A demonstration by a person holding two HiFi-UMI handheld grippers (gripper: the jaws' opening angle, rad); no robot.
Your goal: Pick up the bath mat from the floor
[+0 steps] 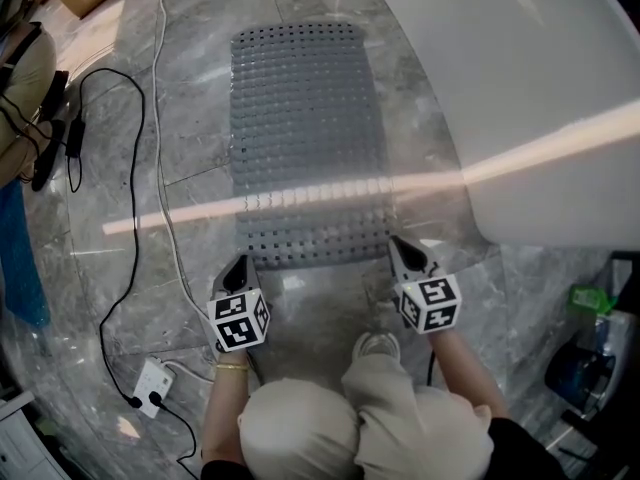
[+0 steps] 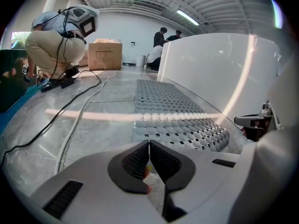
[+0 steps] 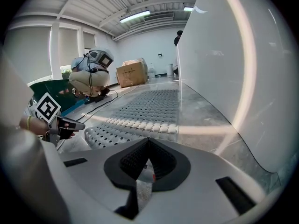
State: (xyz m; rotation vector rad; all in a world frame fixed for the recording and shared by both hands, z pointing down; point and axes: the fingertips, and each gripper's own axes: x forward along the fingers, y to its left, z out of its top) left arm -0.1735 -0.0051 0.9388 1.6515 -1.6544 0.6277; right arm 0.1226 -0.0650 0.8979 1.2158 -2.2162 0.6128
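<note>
Your two grippers, the left gripper [image 1: 241, 261] and the right gripper [image 1: 393, 241], both have their jaws pressed together with nothing in them. The single bath mat [image 1: 305, 138] lies flat on the floor at 12 o'clock, with its long axis running 12 to 6. Its near edge sits just beyond both tips, one at each corner and equally near. One white tub [image 1: 520, 98] flanks the mat at 3 o'clock.
</note>
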